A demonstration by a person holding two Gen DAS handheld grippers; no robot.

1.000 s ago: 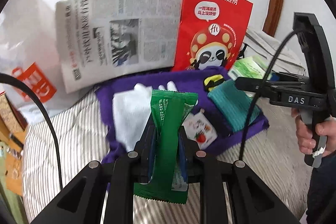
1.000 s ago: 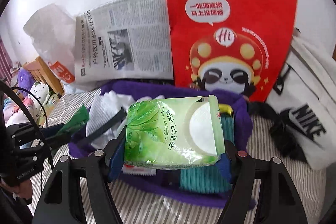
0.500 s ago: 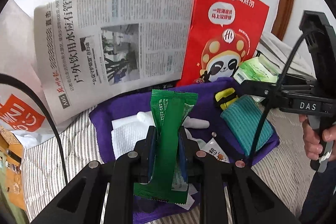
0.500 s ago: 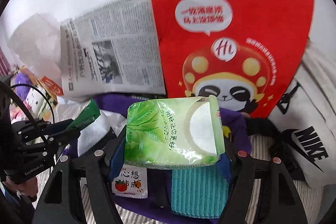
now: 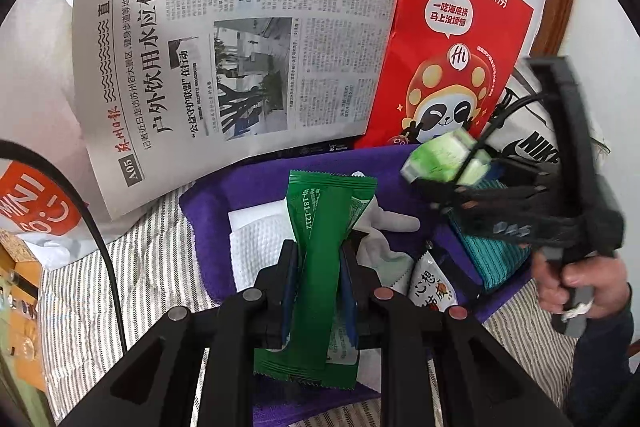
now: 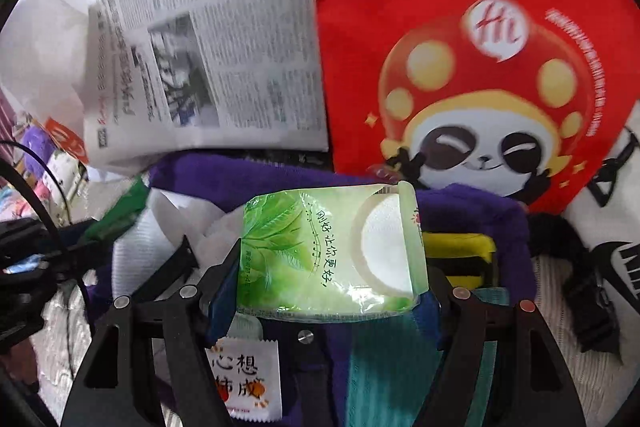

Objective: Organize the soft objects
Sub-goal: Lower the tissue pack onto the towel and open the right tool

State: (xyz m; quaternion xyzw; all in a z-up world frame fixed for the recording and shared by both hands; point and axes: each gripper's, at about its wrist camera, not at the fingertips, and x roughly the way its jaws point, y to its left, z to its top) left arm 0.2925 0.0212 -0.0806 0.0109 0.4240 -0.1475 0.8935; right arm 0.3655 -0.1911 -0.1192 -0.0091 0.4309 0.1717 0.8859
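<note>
My left gripper (image 5: 318, 267) is shut on a green snack packet (image 5: 324, 227), held upright over the purple cloth (image 5: 248, 183). My right gripper (image 6: 328, 279) is shut on a pale green tissue pack (image 6: 320, 247) and hangs above the same purple cloth (image 6: 480, 211). In the left wrist view the right gripper (image 5: 444, 167) shows at the right with the tissue pack (image 5: 440, 155), held by a hand (image 5: 580, 275). On the cloth lie a white towel (image 5: 256, 243), a white glove (image 5: 384, 223), a teal cloth (image 6: 380, 359), a white strawberry sachet (image 6: 248, 379) and a yellow-black item (image 6: 460, 251).
A newspaper (image 5: 224, 67) and a red panda paper bag (image 5: 452, 47) lean against the wall behind the cloth. A white Nike bag (image 6: 616, 227) with black straps lies at the right. Striped bedding (image 5: 80, 299) surrounds the cloth; a white-orange plastic bag (image 5: 32, 203) sits left.
Both grippers have moved forward and lower toward the purple cloth; newspaper and red bag loom larger. The right gripper came furthest with the tissue pack. Both grips are unchanged.
</note>
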